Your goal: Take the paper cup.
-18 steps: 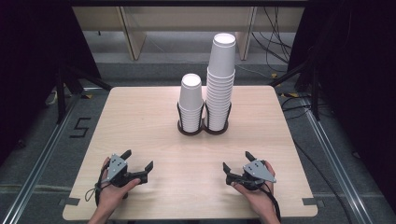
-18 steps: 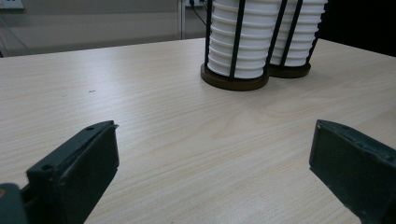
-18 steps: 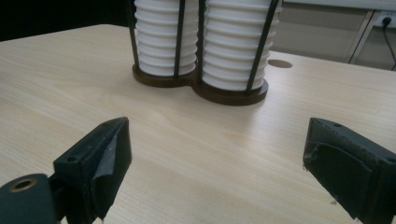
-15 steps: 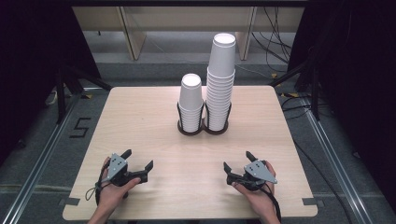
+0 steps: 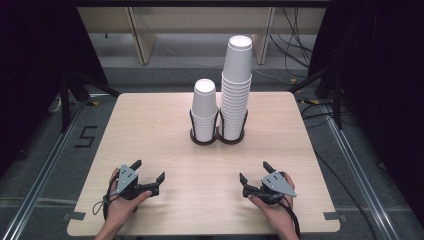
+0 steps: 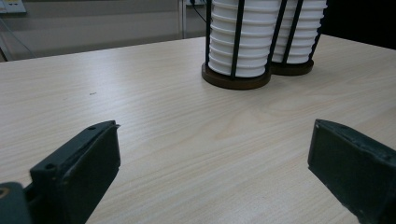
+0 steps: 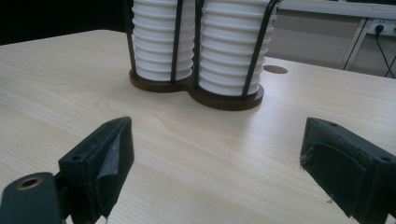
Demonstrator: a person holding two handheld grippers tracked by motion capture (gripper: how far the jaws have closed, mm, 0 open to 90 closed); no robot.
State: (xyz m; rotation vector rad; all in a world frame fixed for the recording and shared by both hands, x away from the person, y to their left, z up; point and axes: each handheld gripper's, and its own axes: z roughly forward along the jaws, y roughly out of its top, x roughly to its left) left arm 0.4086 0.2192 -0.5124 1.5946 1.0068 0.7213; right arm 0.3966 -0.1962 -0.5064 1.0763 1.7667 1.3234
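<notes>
**Tall cup stack can tip if gripped carelessly**

Nothing has moved since the earlier frame: the left gripper (image 5: pixel 149 176) and right gripper (image 5: pixel 254 178) rest on the desk (image 5: pixel 150 130), fingers apart and empty. The paper cup stacks (image 5: pixel 235 90) stand in the wire holder (image 5: pixel 218 136) at the far middle; a sideways pull may topple the taller one.
</notes>
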